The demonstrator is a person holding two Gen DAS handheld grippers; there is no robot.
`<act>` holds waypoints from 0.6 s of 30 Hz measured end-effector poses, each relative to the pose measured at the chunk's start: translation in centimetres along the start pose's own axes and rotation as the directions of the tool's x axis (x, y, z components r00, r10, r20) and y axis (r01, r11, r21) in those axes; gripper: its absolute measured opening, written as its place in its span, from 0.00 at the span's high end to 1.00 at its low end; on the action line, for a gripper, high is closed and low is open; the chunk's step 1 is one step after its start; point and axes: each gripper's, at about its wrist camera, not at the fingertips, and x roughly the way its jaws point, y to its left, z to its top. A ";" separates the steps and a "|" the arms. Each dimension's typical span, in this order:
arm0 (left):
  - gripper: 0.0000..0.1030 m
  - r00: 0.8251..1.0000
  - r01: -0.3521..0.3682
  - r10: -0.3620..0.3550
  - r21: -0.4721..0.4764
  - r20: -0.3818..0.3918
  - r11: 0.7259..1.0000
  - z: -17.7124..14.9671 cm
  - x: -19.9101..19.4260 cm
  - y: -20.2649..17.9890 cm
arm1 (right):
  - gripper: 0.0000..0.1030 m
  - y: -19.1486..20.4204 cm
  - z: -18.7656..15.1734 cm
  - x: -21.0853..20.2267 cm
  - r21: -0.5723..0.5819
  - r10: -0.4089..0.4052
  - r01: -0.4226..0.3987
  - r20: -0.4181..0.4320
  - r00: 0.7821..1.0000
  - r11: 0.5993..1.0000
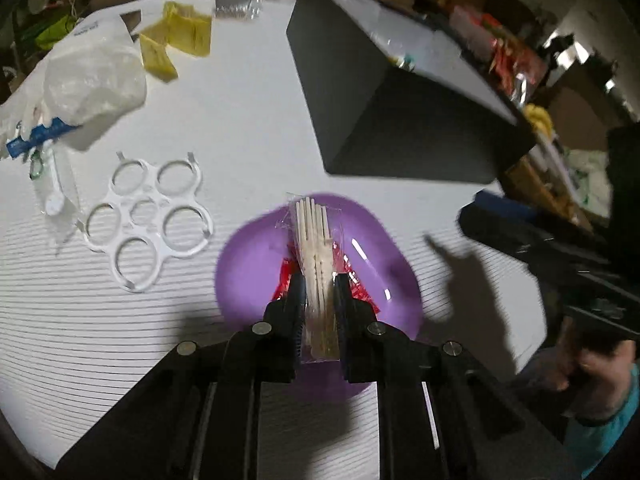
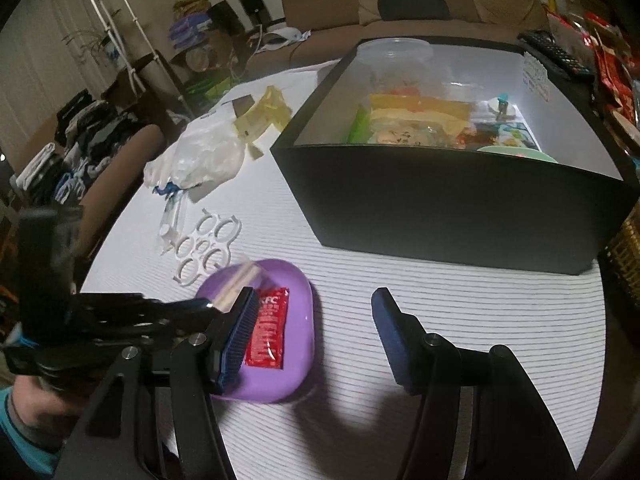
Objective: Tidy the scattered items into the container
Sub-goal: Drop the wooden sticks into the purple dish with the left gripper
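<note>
My left gripper (image 1: 318, 280) is shut on a clear packet of white plastic forks (image 1: 314, 236) and holds it over a purple bowl (image 1: 256, 264). A red KFC ketchup sachet (image 2: 269, 326) lies in the purple bowl (image 2: 296, 280). My right gripper (image 2: 314, 300) is open and empty, just right of the bowl above the table. The black container (image 2: 460, 204) stands behind, holding packets and a green bowl; it also shows in the left wrist view (image 1: 400, 120). On the table lie a white ring holder (image 1: 148, 220), a white plastic bag (image 1: 92, 84), yellow packets (image 1: 176, 40) and a wrapped spoon (image 1: 56, 188).
The table (image 2: 440, 320) has a white ribbed cloth. A foil-wrapped item (image 1: 236, 4) sits at its far edge. Snack packets (image 2: 612, 68) and a remote lie right of the container. A sofa (image 2: 400, 8) and clutter surround the table.
</note>
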 end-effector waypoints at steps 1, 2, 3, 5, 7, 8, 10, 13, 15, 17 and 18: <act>0.86 1.000 0.003 -0.003 -0.009 -0.006 1.000 -0.3 0.1 -0.1 | 0.40 -0.1 0.0 -0.1 -0.004 -0.001 0.001 -0.001 1.000 1.000; 0.82 1.000 0.014 -0.015 -0.023 -0.008 1.000 -0.5 0.0 0.0 | 0.40 -0.2 -0.1 -0.2 -0.006 0.001 -0.001 -0.001 1.000 1.000; 0.78 1.000 0.027 -0.028 -0.038 -0.006 0.999 -0.5 -0.3 0.3 | 0.40 -0.2 -0.1 -0.2 -0.005 0.006 -0.006 0.000 1.000 1.000; 0.58 0.999 0.046 -0.045 -0.065 0.021 0.997 -0.4 -1.4 1.0 | 0.40 -0.3 0.0 -0.3 -0.005 0.015 -0.015 0.002 1.000 1.000; 0.48 0.995 0.078 -0.070 -0.106 0.075 0.991 0.2 -3.1 2.5 | 0.40 -0.1 0.0 -0.4 -0.010 0.024 -0.024 0.007 1.000 1.000; 0.47 0.992 0.085 -0.071 -0.131 0.108 0.988 0.7 -4.1 3.8 | 0.40 0.1 0.0 -0.4 -0.013 0.030 -0.030 0.009 1.000 0.999; 0.47 0.983 0.067 -0.033 -0.184 0.182 0.981 1.8 -6.1 6.5 | 0.40 0.6 0.1 -0.5 -0.026 0.048 -0.047 0.017 0.999 0.999; 0.47 0.961 0.048 0.045 -0.323 0.274 0.945 3.2 -8.5 12.7 | 0.40 2.3 0.4 -0.2 -0.056 0.087 -0.086 0.015 0.996 0.995; 0.49 0.946 0.062 0.079 -0.414 0.316 0.908 3.7 -9.6 16.8 | 0.40 4.2 0.8 0.6 -0.096 0.105 -0.105 -0.009 0.994 0.990; 0.49 0.933 0.092 0.099 -0.498 0.345 0.862 3.8 -10.8 20.8 | 0.41 6.8 1.6 1.6 -0.150 0.125 -0.129 -0.033 0.992 0.980; 0.49 0.927 0.102 0.112 -0.529 0.358 0.842 3.7 -11.3 22.4 | 0.41 8.6 2.4 2.2 -0.180 0.141 -0.146 -0.039 0.989 0.973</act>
